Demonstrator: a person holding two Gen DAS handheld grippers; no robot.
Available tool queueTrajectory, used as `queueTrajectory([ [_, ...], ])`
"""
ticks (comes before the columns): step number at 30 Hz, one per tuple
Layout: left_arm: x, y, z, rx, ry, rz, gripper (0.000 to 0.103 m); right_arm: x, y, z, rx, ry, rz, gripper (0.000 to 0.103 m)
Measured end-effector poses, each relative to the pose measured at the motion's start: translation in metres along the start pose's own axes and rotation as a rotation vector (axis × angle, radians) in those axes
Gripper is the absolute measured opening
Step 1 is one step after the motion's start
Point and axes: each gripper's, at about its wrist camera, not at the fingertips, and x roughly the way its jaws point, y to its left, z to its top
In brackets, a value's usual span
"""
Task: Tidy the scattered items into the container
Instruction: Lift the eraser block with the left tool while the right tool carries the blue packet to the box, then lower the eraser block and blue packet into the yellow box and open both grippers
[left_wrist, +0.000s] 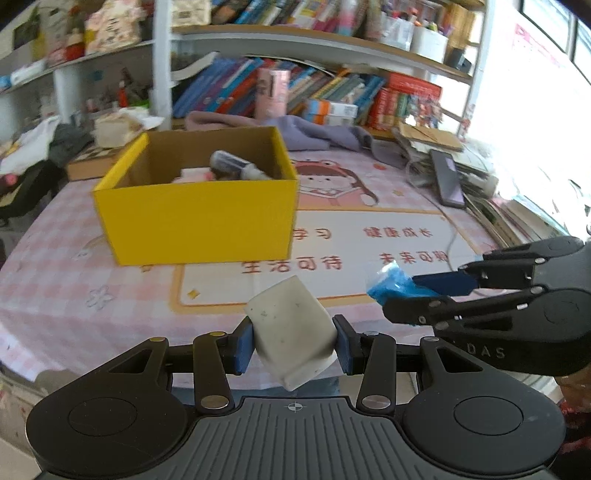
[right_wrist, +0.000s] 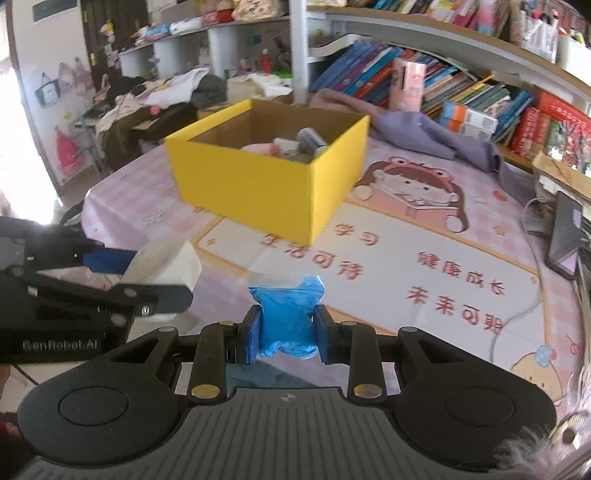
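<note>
**Operator:** What are the failure modes from this position?

**Technician:** Three, as a judgement. First, the left tongs (left_wrist: 294, 345) are clamped on the white block (left_wrist: 291, 332), which sits tilted between the pads, one corner low. A tilted hold on a smooth body may rotate or slip out in transit. Second, the right tongs (right_wrist: 283, 334) are clamped on the blue plastic bag (right_wrist: 286, 314), a soft, crinkled item. It can deform and slide through the pads. Third, both tongs are near each other, short of the yellow box (left_wrist: 195, 218). Simultaneous approach risks contact between them, or a strike on the near wall of the box.

**Operator:** Describe the items.

**Technician:** White block: off-white, rounded edges, small dark specks on its face, apparently rigid. Blue bag: bright blue filling in clear film, pinched at the middle. Both are held above the surface (right_wrist: 424, 229), apart from the pink checked cloth.

**Operator:** And the container?

**Technician:** Open-topped, cardboard inside, standing on the surface. It already holds a dark cylindrical item (left_wrist: 236, 166) and something pink; exact identity cannot be told.
</note>
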Motion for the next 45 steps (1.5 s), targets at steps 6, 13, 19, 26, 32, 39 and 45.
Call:
queueTrajectory([
  [6, -0.01, 0.015, -0.006, -0.033, -0.011, 0.026, 0.042, 0.003, 0.02, 0.003, -0.038, 0.005, 0.029, 0.028],
  [13, -0.015, 0.029, -0.009, -0.058, -0.013, 0.047, 0.042, 0.008, 0.035, 0.008, -0.073, 0.014, 0.055, 0.028],
  [19, -0.019, 0.043, -0.011, -0.096, -0.014, 0.076, 0.042, 0.017, 0.045, 0.017, -0.099, 0.021, 0.085, 0.028],
  [26, -0.015, 0.055, -0.008, -0.134, -0.015, 0.098, 0.042, 0.027, 0.05, 0.028, -0.143, 0.03, 0.114, 0.028],
  [32, -0.008, 0.058, 0.001, -0.133, -0.026, 0.117, 0.042, 0.037, 0.045, 0.041, -0.153, 0.009, 0.125, 0.028],
  [39, 0.002, 0.066, 0.036, -0.119, -0.082, 0.147, 0.042, 0.048, 0.029, 0.078, -0.161, -0.075, 0.12, 0.028],
  [45, 0.022, 0.075, 0.078, -0.093, -0.135, 0.176, 0.042, 0.064, 0.008, 0.119, -0.182, -0.143, 0.108, 0.028],
])
